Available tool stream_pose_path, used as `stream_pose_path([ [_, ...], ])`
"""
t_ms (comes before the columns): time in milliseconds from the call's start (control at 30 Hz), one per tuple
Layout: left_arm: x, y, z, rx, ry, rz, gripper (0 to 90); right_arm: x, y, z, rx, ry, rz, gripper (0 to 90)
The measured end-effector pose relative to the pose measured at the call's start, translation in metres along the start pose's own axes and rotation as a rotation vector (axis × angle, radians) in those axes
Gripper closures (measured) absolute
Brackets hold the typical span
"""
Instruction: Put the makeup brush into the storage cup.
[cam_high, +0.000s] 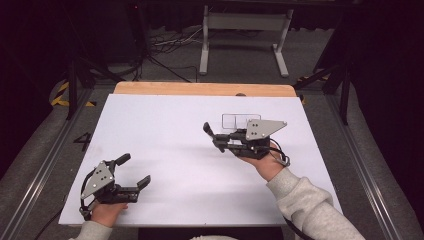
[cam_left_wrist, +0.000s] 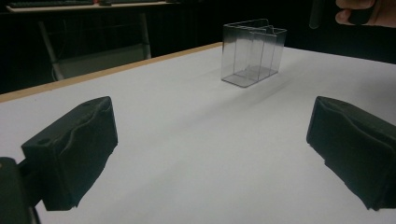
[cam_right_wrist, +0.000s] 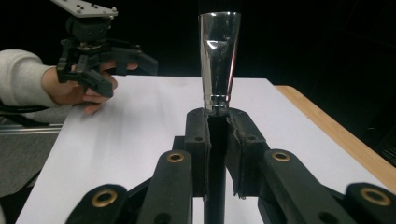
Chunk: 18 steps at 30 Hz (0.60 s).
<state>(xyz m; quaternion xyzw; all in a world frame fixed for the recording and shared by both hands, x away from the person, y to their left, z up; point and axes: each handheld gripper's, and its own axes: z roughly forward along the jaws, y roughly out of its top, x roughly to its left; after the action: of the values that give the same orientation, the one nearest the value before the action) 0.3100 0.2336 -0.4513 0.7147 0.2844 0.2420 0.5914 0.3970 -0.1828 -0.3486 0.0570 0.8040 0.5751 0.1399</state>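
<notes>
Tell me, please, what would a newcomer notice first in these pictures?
Probably the right gripper, whose jaws are shut on a slim dark-handled tool with a shiny flared metal tip. Next, the clear plastic box standing near the far edge of the white table. The left gripper rests open near the front left corner.

Open sheet: the white table surface (cam_high: 175, 150) lies bare between the two grippers.
Obstacle, far side: a clear plastic box (cam_left_wrist: 252, 52) stands upright near the wooden edge (cam_high: 200, 89).
Obstacle, right: the right gripper (cam_right_wrist: 217, 114), closed on a slim tube (cam_right_wrist: 218, 60), is held just before the box.
Obstacle, near left: the left gripper (cam_high: 135, 172), jaws apart, rests on the sheet.
</notes>
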Motion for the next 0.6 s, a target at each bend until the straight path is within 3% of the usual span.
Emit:
stream_pose_path([
  [233, 0.0, 0.0, 0.0, -0.003, 0.002, -0.003, 2.4, -0.004, -0.003, -0.007, -0.038, -0.075, 0.043, 79.2],
  [600, 0.0, 0.0, 0.0, -0.003, 0.001, -0.003, 2.4, -0.013, -0.005, -0.016, -0.061, -0.132, 0.088, 79.2],
])
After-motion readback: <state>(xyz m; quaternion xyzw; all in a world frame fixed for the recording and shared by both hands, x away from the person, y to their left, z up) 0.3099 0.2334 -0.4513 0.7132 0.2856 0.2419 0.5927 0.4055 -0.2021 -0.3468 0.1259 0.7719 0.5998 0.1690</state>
